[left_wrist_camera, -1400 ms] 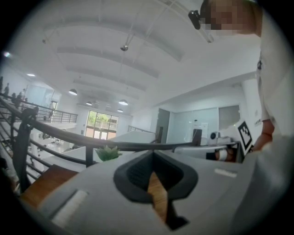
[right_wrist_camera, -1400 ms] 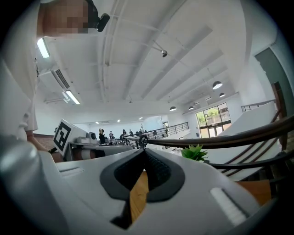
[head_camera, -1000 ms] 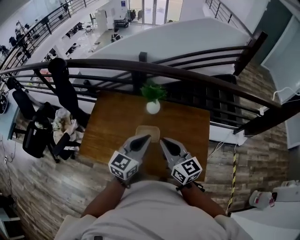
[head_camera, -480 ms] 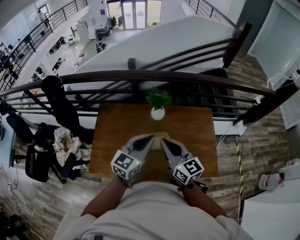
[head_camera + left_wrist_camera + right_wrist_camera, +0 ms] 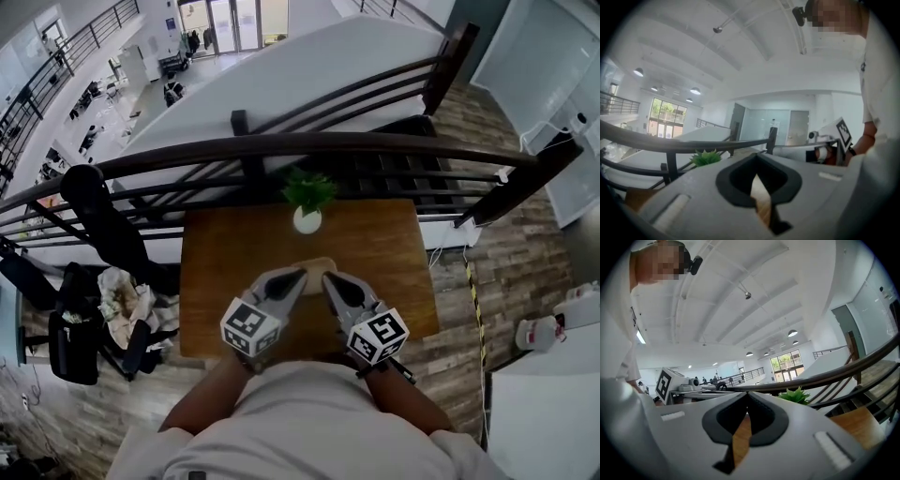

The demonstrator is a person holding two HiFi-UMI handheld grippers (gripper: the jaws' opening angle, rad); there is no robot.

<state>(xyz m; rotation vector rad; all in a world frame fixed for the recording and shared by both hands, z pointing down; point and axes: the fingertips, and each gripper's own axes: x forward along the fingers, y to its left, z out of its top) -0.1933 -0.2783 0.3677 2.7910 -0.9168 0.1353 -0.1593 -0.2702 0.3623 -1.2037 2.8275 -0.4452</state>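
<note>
Left gripper (image 5: 296,274), right gripper (image 5: 329,278): both claws pressed together, nothing pinched. Tips side by side over small tan board (image 5: 317,264) on wooden table (image 5: 211,272). Potted plant (image 5: 307,199) beyond board, at table's far edge.

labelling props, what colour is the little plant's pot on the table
The plant pot is plain white; the head view shows it best.

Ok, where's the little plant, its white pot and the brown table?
plant (image 5: 307,188): head view, on its green leaves.
white pot (image 5: 307,221): head view, on its round side.
table (image 5: 220,253): head view, on bare wood at its left part.
</note>
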